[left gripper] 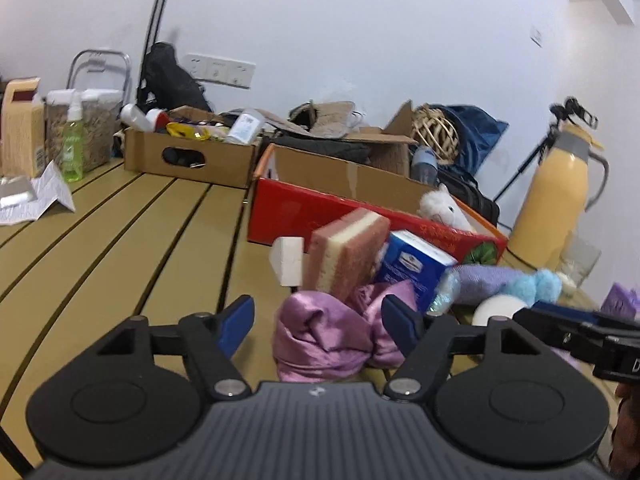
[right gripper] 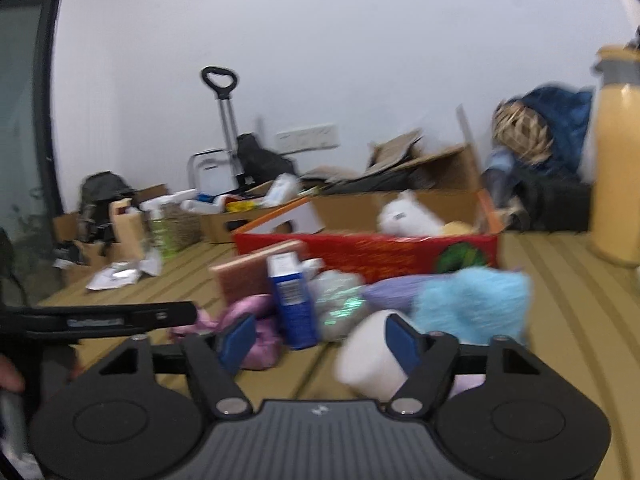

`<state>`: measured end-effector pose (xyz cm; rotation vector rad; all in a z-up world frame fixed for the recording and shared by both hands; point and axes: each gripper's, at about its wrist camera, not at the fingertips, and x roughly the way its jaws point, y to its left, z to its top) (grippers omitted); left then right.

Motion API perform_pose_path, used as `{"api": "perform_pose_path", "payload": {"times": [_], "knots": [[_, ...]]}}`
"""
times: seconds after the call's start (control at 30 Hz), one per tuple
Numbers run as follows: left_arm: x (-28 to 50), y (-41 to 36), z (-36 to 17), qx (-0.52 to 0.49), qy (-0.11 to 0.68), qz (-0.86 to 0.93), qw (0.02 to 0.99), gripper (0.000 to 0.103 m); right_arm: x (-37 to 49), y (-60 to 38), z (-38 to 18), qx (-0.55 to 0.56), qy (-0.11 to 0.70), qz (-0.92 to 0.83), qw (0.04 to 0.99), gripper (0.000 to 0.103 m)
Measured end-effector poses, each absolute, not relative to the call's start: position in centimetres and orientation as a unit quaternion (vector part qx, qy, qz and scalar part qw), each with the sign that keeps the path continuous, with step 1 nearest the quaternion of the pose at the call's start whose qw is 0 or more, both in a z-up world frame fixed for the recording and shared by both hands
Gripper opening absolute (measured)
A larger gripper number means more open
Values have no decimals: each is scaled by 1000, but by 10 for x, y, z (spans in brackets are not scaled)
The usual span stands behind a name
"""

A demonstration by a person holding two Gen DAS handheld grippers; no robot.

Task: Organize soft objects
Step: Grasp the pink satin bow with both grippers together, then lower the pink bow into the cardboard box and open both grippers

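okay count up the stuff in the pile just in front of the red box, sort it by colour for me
Pink or purple: 3, satin cloth, sponge, lilac towel
Blue: 2, carton, fluffy toy
White: 2, block, round object
Total: 7

A wide stretch of bare worktop (left gripper: 132,240) is left free to the left of the pile, up to the brown box (left gripper: 188,156) at the back. Straight ahead the way is blocked by the pink cloth (left gripper: 324,336), with the sponge (left gripper: 348,252) and blue carton (left gripper: 416,268) packed close behind it. Beyond these the red box (left gripper: 320,212) forms a wall. The right is closed off by the blue plush (left gripper: 536,284), the yellow flask (left gripper: 556,204) and the right claw (left gripper: 560,320).
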<state>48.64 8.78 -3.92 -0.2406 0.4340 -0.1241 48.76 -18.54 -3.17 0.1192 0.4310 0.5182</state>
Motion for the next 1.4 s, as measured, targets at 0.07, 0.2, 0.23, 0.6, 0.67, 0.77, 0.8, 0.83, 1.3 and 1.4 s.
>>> {"api": "perform_pose_path", "payload": {"times": [0.07,0.2,0.23,0.6,0.67,0.77,0.8,0.83,1.3,1.4], "knots": [[489,94,-41,-132,216,-57,966,66,495,-176,-30,76,222,274,933,62],[495,106,-46,-158,245,-74,954,59,522,-145,-31,87,260,296,915,54],[495,107,-46,-162,247,-77,952,59,529,-138,-33,89,270,294,912,50],[487,106,-42,-159,263,-136,942,15,532,-116,-49,103,300,308,897,15],[480,107,-36,-162,251,-143,944,15,522,-118,-43,111,293,307,899,14],[469,109,-18,-174,210,-164,948,15,505,-124,-24,110,256,313,908,14],[469,110,-12,-181,201,-170,948,15,501,-127,-14,109,243,315,911,13],[470,111,-3,-189,190,-177,947,15,499,-130,-4,108,230,317,914,13],[631,44,90,-180,218,-253,925,15,626,-212,78,169,221,251,927,12],[666,34,63,-184,258,-244,916,15,659,-221,55,179,257,235,920,12]]}}
